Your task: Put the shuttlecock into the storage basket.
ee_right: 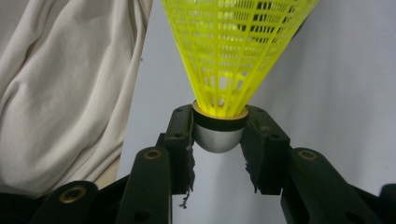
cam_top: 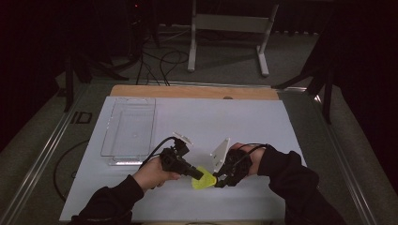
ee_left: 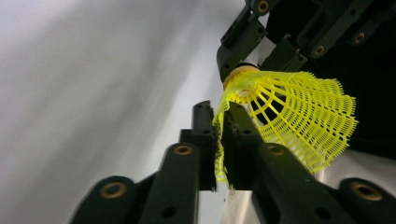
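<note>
We hold a yellow shuttlecock [cam_top: 203, 181] between our two grippers, low in the centre of the high view, just above the white sheet [cam_top: 234, 117] that covers the bench [cam_top: 187, 91]. Its skirt [ee_left: 299, 116] is a flared cone of thin yellow plastic mesh, ribs fanning out from the base and crossed by fine rings, open and lattice-like. The cap [ee_right: 218, 135] is a smooth rounded dome, silver-grey, with a black band and a tan ring where the skirt begins.

Our right gripper [cam_top: 220, 180] has its matte black fingers [ee_right: 180, 140] closed on the cap from both sides, seen low in the middle of the right gripper view. Our left gripper [cam_top: 201, 175] has its fingers [ee_left: 203, 140] shut on the skirt's rim, the mesh edge pinched flat between them at the centre of the left gripper view.

In the high view the shuttlecock's long axis lies roughly across the frame, the cap towards the right and the wide mouth towards the left. In the right gripper view the skirt widens straight up out of the frame's top.

A clear, flat-bottomed plastic tray [cam_top: 129, 126] with a raised rim rests on the sheet at left centre of the high view, well apart from the shuttlecock.
</note>
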`<state>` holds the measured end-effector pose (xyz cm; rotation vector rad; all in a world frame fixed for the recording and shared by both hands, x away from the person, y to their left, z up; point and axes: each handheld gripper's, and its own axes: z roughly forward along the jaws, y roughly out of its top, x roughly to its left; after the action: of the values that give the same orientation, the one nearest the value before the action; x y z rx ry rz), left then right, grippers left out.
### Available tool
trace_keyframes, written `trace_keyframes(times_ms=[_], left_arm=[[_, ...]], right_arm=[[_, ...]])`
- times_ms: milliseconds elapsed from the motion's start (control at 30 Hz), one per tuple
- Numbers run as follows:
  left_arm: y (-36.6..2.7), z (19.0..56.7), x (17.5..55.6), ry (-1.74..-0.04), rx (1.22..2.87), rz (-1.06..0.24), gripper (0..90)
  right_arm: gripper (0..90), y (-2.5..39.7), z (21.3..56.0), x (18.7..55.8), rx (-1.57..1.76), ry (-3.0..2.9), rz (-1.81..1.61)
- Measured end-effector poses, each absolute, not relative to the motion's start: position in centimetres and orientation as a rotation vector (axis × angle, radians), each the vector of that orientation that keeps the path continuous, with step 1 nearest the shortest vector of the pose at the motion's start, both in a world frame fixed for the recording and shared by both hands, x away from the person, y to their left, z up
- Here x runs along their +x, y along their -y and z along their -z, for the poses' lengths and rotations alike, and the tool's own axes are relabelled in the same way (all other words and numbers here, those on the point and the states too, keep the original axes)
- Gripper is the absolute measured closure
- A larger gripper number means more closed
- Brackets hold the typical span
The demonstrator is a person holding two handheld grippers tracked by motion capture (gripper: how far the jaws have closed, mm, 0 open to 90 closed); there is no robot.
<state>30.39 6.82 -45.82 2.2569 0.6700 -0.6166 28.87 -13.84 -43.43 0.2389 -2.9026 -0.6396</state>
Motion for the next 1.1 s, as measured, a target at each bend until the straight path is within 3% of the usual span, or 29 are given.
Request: trace_keyframes(times_ms=[367,433,667,1100], left_arm=[[-6.2,44.7,30.9,-0.626,2.329,0.624,90.0],[-6.2,44.7,30.9,-0.628,2.341,0.613,90.0],[-6.4,44.6,31.4,-0.660,2.401,0.590,90.0],[-6.9,42.6,32.3,-0.716,2.532,0.524,90.0]], right_arm=[[63.8,13.7,43.7,28.6,0.234,2.927,0.654],[56.9,13.7,43.7,28.7,0.179,2.927,0.654],[14.7,13.3,44.3,28.3,0.167,2.865,0.649],[10.1,15.7,43.5,28.5,-0.062,2.915,0.952]])
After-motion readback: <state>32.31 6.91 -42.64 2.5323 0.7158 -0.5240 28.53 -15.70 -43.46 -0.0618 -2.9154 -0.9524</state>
